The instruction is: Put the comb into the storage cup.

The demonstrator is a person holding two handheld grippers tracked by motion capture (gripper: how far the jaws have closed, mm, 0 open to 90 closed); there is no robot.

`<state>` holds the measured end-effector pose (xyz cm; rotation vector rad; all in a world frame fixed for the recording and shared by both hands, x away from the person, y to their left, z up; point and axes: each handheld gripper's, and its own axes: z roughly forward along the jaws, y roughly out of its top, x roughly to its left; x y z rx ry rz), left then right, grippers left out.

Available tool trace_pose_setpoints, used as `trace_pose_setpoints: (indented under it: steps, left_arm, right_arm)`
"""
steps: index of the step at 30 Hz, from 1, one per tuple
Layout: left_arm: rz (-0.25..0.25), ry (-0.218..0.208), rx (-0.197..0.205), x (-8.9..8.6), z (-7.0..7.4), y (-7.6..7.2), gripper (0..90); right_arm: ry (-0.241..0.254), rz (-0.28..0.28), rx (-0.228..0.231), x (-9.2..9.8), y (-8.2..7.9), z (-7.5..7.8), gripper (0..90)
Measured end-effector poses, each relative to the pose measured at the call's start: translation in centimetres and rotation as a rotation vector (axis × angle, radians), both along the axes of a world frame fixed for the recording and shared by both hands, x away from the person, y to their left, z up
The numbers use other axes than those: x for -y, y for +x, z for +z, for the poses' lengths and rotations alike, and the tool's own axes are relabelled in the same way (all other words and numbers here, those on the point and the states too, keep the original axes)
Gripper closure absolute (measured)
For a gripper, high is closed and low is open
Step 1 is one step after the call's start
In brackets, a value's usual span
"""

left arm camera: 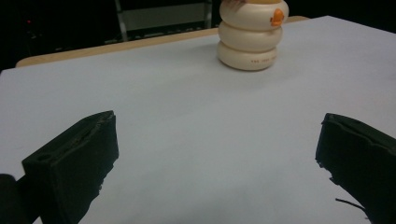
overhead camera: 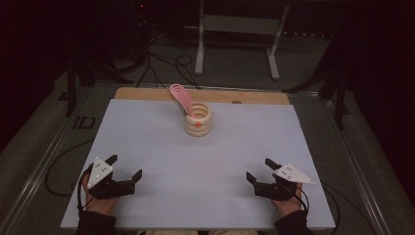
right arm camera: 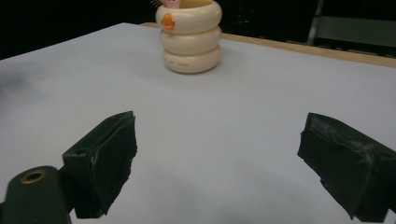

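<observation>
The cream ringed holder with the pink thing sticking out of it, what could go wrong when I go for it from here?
The pink tool leans out over the rim of the holder, so pulling it sideways could tip the holder. The holder stands free on the white sheet, far from both the left gripper and the right gripper, so a long reach may knock it. Its rounded rings may slip between the jaws.

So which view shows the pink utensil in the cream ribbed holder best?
The high view: the pink looped utensil shows whole, leaning left out of the cream ribbed holder. The right gripper view catches just a pink sliver at the rim; in the left gripper view it is cropped at the top edge.
</observation>
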<state>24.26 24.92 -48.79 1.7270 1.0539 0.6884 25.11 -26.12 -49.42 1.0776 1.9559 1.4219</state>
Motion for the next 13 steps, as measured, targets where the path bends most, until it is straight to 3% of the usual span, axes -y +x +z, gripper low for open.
trace_pose_setpoints:
  steps: [3,13]
  left_arm:
    - [0.014,-0.015,0.020,-0.30,0.24,-0.10,0.2]
    - [0.025,-0.013,0.008,-0.47,-0.01,0.09,0.2]
  right_arm:
    - [-0.003,-0.015,-0.001,0.29,0.11,-0.09,10.7]
    - [-0.013,-0.015,-0.002,0.27,0.22,-0.17,10.7]
